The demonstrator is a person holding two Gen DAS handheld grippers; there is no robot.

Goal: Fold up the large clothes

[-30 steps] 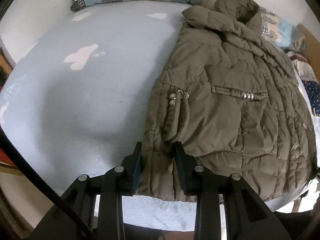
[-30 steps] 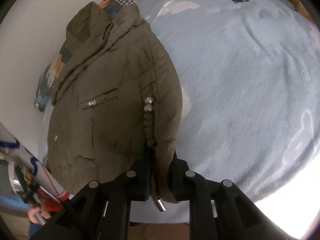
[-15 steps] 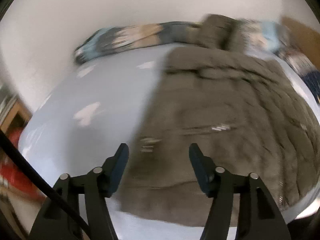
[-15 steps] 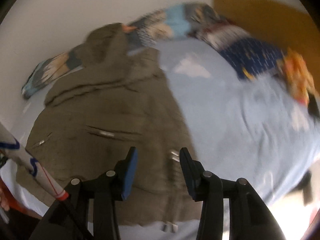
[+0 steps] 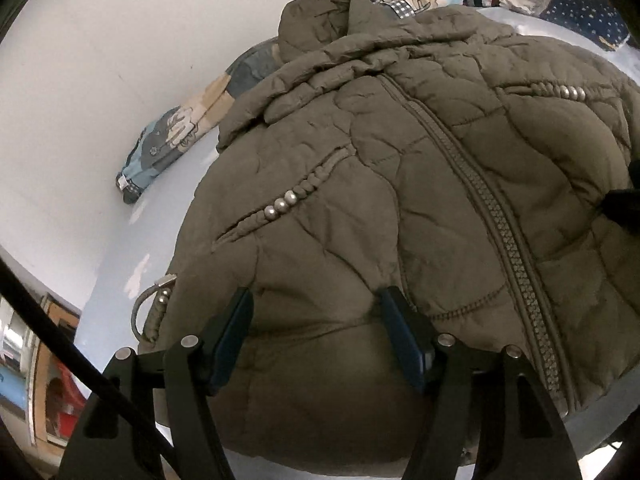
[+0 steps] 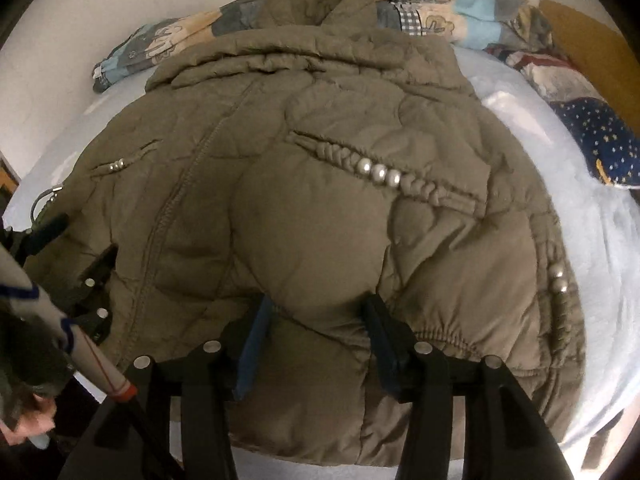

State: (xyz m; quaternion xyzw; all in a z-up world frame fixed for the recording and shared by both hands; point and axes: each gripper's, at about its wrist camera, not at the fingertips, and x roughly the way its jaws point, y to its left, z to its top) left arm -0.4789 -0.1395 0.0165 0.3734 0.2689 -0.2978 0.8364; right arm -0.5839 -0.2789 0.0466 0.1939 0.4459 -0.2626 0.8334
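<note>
Left wrist view: the black two-finger left gripper [image 5: 316, 320] sits low over the hem of the olive-green quilted puffer jacket [image 5: 400, 184], its jaws having just been opening, now parted with only fabric bulging between them, not pinched. The jacket lies zipped, front up, on the pale blue bedsheet [image 5: 116, 280]. Right wrist view: the right gripper [image 6: 316, 324] likewise spreads apart over the hem, jaws just opened; a patchwork quilt [image 6: 460, 16] lies behind the collar.

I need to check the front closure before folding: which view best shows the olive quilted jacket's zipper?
The left wrist view: the zipper runs long, close and sharp down the jacket. The right wrist view shows only a thin, foreshortened seam.
</note>
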